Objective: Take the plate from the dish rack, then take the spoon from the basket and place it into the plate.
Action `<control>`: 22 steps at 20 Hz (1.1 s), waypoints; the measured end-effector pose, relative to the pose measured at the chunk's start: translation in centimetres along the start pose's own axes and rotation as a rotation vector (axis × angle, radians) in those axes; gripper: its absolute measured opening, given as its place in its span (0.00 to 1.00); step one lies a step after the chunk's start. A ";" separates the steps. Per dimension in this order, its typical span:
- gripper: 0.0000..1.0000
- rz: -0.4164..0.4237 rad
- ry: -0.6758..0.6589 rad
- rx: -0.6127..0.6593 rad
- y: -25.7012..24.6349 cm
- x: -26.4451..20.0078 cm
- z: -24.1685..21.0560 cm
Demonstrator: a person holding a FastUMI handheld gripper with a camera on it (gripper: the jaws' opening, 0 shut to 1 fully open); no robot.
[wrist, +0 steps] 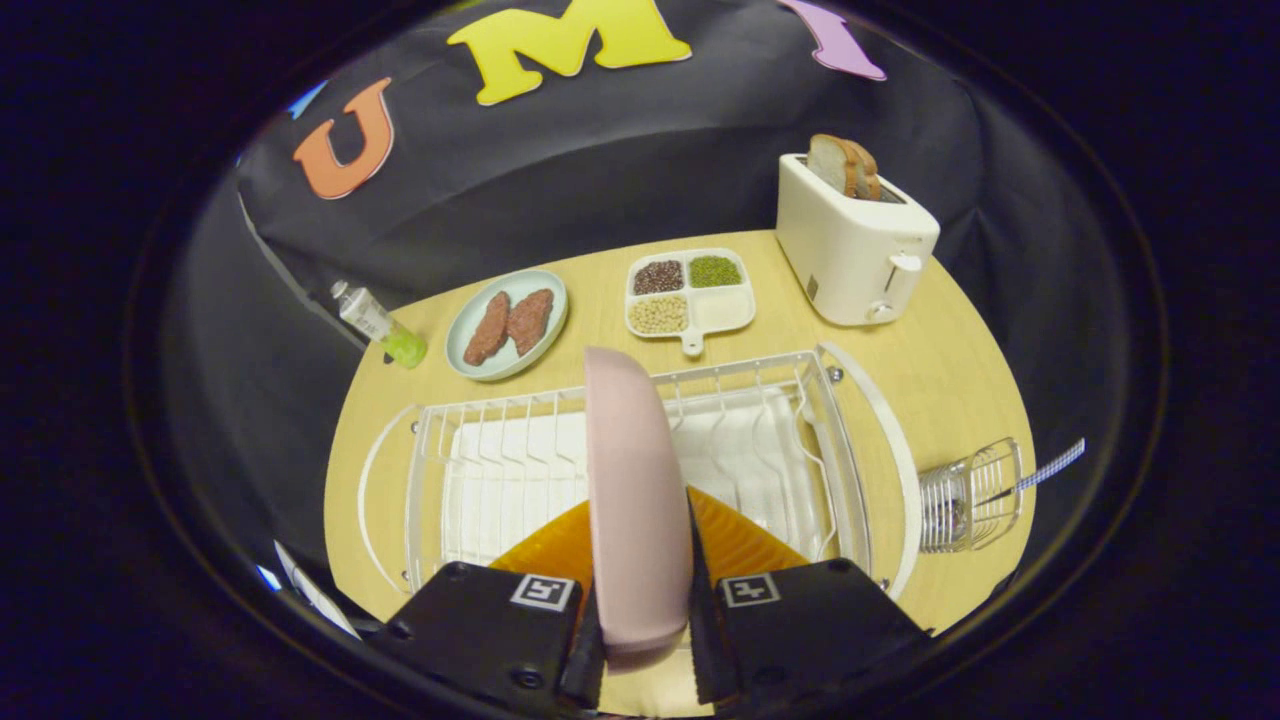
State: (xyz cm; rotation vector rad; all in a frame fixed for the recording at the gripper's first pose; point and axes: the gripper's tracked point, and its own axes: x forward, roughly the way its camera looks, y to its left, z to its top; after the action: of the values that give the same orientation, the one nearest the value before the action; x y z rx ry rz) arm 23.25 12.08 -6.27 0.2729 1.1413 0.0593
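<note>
Over the dish rack (840,440), gripper (645,590) clamps upright, edge-on plate (635,500).

Pink plate (635,500) stands on edge over the white dish rack (800,420); spoon (1040,472) pokes from wire basket (970,495).

gripper (640,560) | pose: fingers pointing forward and slightly down over the wire rack | state: both fingers (590,640) pressed against the sides of the upright pink plate (635,500) between them
</note>
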 end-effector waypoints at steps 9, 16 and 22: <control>0.37 -0.179 -0.042 -0.056 -0.3 -3.3 1.1; 0.33 -0.107 -0.118 -0.089 0.4 -8.4 0.2; 0.33 0.117 -0.150 -0.023 -2.0 -11.9 -7.4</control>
State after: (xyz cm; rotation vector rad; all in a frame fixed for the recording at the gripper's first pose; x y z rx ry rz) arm 11.44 9.28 0.93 0.3185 0.9739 0.1532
